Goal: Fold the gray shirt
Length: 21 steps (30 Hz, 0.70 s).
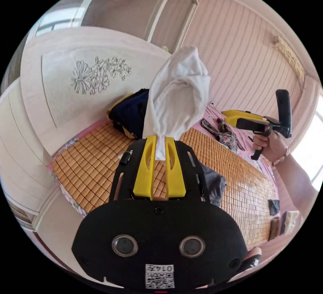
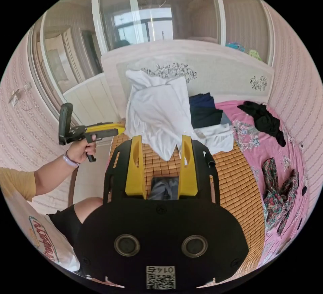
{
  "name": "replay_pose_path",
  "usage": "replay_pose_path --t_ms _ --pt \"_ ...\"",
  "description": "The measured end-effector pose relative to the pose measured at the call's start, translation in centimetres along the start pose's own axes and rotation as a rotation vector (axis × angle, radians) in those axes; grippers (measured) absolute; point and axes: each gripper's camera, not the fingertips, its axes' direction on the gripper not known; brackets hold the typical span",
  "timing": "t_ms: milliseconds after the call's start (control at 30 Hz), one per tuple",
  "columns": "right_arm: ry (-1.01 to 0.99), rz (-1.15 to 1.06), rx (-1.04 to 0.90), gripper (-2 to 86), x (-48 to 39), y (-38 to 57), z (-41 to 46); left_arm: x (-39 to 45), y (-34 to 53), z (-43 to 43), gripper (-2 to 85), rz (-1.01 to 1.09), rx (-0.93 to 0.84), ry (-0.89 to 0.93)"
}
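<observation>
My left gripper (image 1: 160,139) is shut on a pale white-grey shirt (image 1: 178,95) that stands up bunched above its yellow jaws. In the right gripper view a hand holds that gripper (image 2: 116,127) at the left, and the shirt (image 2: 158,112) hangs from it over the bamboo mat (image 2: 232,176). My right gripper (image 2: 161,139) is open with nothing between its jaws, in front of the shirt's lower edge. A hand raises this gripper (image 1: 232,114) at the right of the left gripper view. A dark grey cloth (image 2: 165,188) lies on the mat below, and it (image 1: 215,183) shows beside the left jaws.
A pile of navy clothes (image 2: 202,109) and a white folded piece (image 2: 218,136) sit by the headboard (image 2: 215,72). A black garment (image 2: 262,119) and a floral one (image 2: 279,189) lie on the pink sheet. The person's arm and knee are at the bed's left side.
</observation>
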Motion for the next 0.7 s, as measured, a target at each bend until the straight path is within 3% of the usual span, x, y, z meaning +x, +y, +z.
replay_pose_path --t_ms 167,300,333,467,567,700 --pt "-0.069 0.076 -0.254 11.2 1.0 13.1 6.1 0.1 7.1 5.9 1.7 -0.012 -0.255 0.045" --pt "0.019 0.16 -0.476 8.0 1.8 19.3 10.0 5.4 11.5 9.8 4.0 0.013 -0.369 0.215" --pt "0.041 0.167 -0.381 6.7 1.7 19.5 8.6 6.5 12.1 10.2 4.3 0.028 -0.384 0.239" --pt "0.012 0.244 -0.376 3.0 2.2 19.5 5.6 13.6 16.8 13.5 5.7 0.094 -0.515 0.295" --pt "-0.014 0.25 -0.325 1.6 1.4 20.3 1.4 15.4 18.2 14.9 6.3 0.02 -0.494 0.262" --pt "-0.155 0.417 -0.146 1.2 1.0 23.4 -6.0 18.5 19.4 15.8 6.1 0.039 -0.506 0.18"
